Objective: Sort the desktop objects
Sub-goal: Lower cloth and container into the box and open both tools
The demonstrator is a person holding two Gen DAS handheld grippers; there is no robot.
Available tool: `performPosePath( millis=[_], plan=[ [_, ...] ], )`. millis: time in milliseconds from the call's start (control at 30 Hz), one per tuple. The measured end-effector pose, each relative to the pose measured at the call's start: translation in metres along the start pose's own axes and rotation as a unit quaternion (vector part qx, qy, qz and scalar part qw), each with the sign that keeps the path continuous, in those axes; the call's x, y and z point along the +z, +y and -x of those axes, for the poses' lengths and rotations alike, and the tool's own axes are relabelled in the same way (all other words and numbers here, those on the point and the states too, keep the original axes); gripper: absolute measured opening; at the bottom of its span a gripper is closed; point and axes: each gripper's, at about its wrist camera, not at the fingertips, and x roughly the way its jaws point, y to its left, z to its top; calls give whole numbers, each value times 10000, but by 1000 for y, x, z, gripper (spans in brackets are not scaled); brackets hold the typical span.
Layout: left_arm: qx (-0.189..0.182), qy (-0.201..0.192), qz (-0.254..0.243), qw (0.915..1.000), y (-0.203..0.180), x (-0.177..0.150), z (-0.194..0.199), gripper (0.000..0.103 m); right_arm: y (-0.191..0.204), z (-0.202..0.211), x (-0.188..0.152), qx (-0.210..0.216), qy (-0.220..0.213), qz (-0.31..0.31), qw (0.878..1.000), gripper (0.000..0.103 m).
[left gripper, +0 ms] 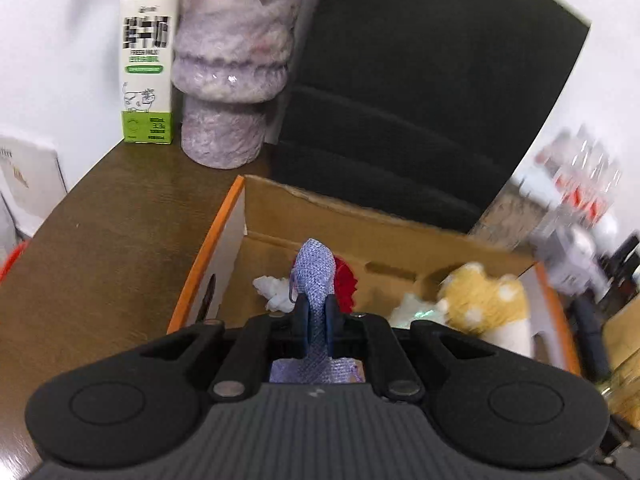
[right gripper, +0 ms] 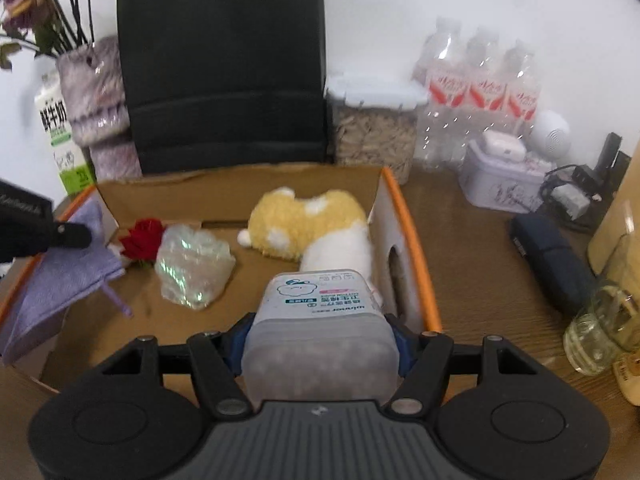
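Now both loads hang over the cardboard box (right gripper: 408, 216): left gripper (left gripper: 316, 312) fingers pinch the purple cloth (left gripper: 314, 272), right gripper (right gripper: 320, 336) fingers clamp the cotton-swab tub (right gripper: 320, 312). Best lower each onto bare box floor beside the yellow plush (right gripper: 304, 220), then release

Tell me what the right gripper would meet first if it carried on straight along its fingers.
Probably the yellow-and-white plush toy lying in the cardboard box: it sits just beyond the cotton-swab container clamped in the right gripper. Depth is unclear, so the box floor might come first.
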Motion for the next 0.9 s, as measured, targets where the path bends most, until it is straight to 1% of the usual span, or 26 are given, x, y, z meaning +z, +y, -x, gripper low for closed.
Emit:
performPosePath(
  millis=[67, 100, 133, 167, 200, 267, 300, 333, 367, 467, 500, 567, 633, 667, 767, 900],
  plan=[
    [214, 20, 36, 9998, 5, -5, -4, 14, 2, -7, -2, -84, 61, 71, 9999, 66],
    [246, -19, 36, 9997, 10, -7, -5, 19, 3, -5, -3, -138, -5, 144, 9998, 70],
    [294, -50, 21, 9996, 13, -9, -5, 33, 2, -3, -3, -173, -92, 210, 9996, 74],
    [348, -57, 9, 9994, 17, -10, -5, 43, 1, 1, -2, -135, -145, 259, 9995, 78],
    [340, -43, 25, 9994, 21, -12, -3, 43, 0, 4, 0, -128, -151, 243, 9995, 83],
    [134, 82, -15, 9999, 25, -10, 3, 43, -5, 13, 7, -39, -192, 80, 9998, 83],
    [60, 84, -3, 9999, 26, -7, 9, 44, -7, 18, 11, 36, -216, -12, 9998, 83],
    [18, 35, 0, 10000, 27, -4, 17, 46, -9, 24, 16, 126, -245, -86, 9996, 83],
    [2, -32, -39, 10000, 26, -1, 26, 52, -10, 30, 20, 225, -272, -139, 9993, 83],
    [-5, -204, -210, 9996, 21, 6, 54, 63, -10, 48, 30, 375, -292, -203, 9987, 83],
    [-9, -220, -259, 9994, 19, 7, 63, 64, -10, 58, 32, 447, -323, -218, 9982, 84],
    [-47, -227, -339, 9992, 17, 5, 79, 73, -11, 73, 34, 537, -387, -244, 9975, 86],
    [-68, -239, -389, 9989, 17, 0, 96, 80, -12, 89, 31, 599, -473, -245, 9968, 88],
    [-73, -260, -416, 9988, 18, -4, 104, 80, -13, 97, 29, 645, -510, -219, 9964, 88],
    [12, -348, -622, 9975, 24, -16, 131, 81, -21, 116, 20, 614, -534, -263, 9963, 88],
    [278, -586, -966, 9932, 35, -36, 166, 86, -43, 140, 6, 561, -578, -499, 9955, 89]
  ],
)
